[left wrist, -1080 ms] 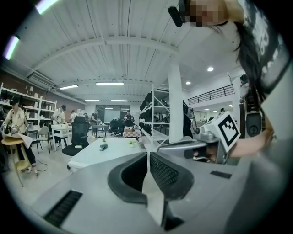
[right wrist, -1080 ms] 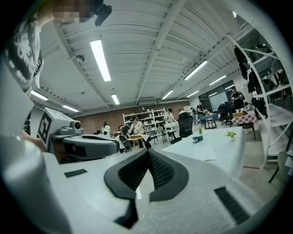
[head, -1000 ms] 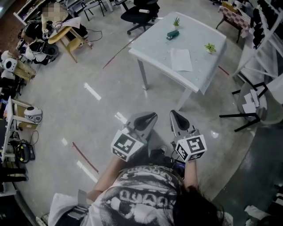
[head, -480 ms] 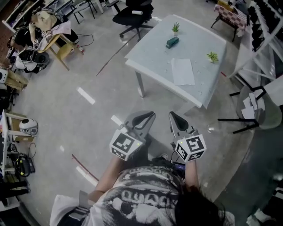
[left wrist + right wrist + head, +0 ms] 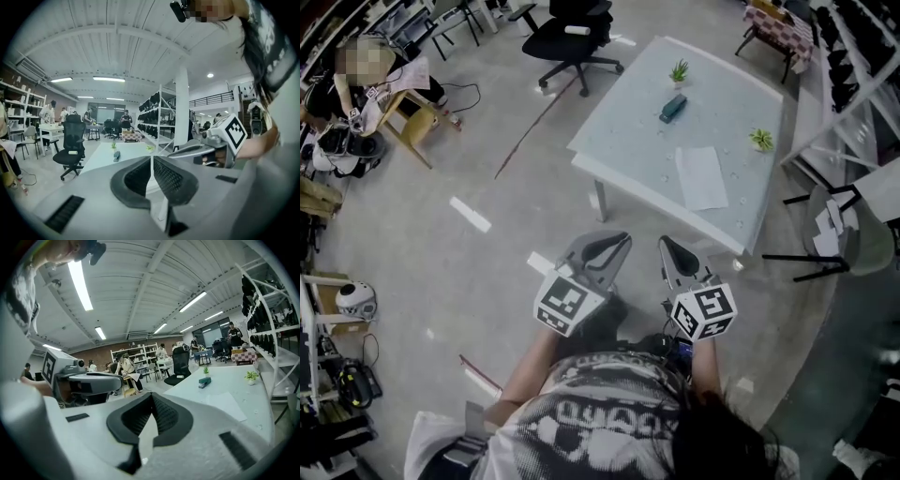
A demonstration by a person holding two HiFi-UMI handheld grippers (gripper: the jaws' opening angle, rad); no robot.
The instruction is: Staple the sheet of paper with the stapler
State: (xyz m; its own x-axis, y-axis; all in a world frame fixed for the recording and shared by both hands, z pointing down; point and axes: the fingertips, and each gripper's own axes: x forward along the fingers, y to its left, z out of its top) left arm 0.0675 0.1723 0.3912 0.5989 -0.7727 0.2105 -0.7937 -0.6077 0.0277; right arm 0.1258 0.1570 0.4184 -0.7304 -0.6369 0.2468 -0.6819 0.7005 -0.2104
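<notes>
The left gripper (image 5: 605, 249) and right gripper (image 5: 674, 256) were held side by side in front of the person's chest, well short of the worktop (image 5: 623, 127). Both had jaws closed on nothing, presumably because nothing was within reach. The sheet of paper (image 5: 701, 177) lay flat toward the worktop's near edge. The stapler (image 5: 672, 108) sat well apart beyond it, leaving room to take each separately.

A white table (image 5: 623, 122) bears a potted plant (image 5: 679, 71) near its far edge and a second plant (image 5: 761, 140) at the right — a black office chair (image 5: 567, 33) stands beyond
</notes>
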